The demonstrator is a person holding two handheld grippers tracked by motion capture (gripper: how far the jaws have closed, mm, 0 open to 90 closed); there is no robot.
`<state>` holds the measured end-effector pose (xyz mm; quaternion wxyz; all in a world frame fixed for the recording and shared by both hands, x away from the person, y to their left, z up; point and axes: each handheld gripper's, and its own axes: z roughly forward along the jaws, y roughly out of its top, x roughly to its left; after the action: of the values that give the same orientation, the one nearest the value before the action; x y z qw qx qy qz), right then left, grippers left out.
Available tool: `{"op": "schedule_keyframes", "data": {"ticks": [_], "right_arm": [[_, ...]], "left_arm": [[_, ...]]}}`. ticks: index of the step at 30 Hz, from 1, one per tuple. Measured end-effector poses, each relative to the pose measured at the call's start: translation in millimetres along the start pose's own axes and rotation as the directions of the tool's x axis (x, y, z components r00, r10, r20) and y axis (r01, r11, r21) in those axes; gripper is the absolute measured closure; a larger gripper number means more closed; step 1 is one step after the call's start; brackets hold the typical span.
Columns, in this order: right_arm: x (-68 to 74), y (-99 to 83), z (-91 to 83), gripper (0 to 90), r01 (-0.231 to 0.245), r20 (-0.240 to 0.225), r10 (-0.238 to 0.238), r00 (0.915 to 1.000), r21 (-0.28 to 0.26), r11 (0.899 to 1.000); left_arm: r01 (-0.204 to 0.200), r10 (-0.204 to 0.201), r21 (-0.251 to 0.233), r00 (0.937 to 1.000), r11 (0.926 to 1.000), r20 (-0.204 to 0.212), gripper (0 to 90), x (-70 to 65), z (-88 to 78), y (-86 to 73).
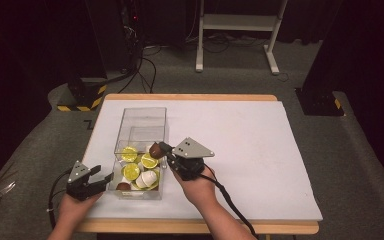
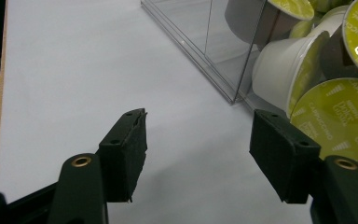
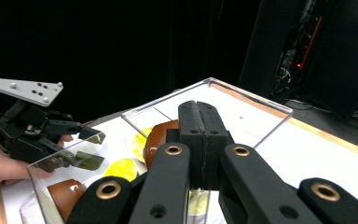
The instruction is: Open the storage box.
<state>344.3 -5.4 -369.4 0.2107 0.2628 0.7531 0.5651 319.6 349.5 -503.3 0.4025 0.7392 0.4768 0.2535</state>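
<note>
- Nearest the high camera, our two forearms come in over the near edge of the white surface (image 1: 260,150), each hand carrying a gripper.
- Our left gripper (image 1: 101,181) rests near the near-left corner of the surface, just beside the near-left wall of the clear plastic box (image 1: 142,117). Its fingers (image 2: 126,151) stand well apart with nothing between them; in the left gripper view only bare surface lies in the gap.
- Our right gripper (image 1: 161,148) hangs over the right rim of the box. Its fingers (image 3: 204,135) are pressed flat together, and a brown capsule (image 1: 155,149) sits at their tip, above the box. We cannot tell from the right gripper view how the capsule is held, as it shows just behind the closed fingers.
- The box lies in the left half of the surface, its long side running toward the far edge. Its near end holds a heap of coffee capsules (image 1: 139,172), white-bodied with yellow-green lids, and another brown one (image 1: 123,186) at the near wall.
- The far end of the box is bare.
</note>
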Motion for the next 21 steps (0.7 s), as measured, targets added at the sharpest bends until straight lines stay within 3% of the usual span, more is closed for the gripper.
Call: {"op": "schedule_keyframes", "data": {"ticks": [21], "right_arm": [[-39.6,-6.8,-12.1,90.0,-0.023,0.110,0.022,0.9936,0.012,1.000]], "left_arm": [[0.002,-0.002,0.001,0.9999,1.0000,-0.017,35.7,-1.0,0.6,0.1]]}}
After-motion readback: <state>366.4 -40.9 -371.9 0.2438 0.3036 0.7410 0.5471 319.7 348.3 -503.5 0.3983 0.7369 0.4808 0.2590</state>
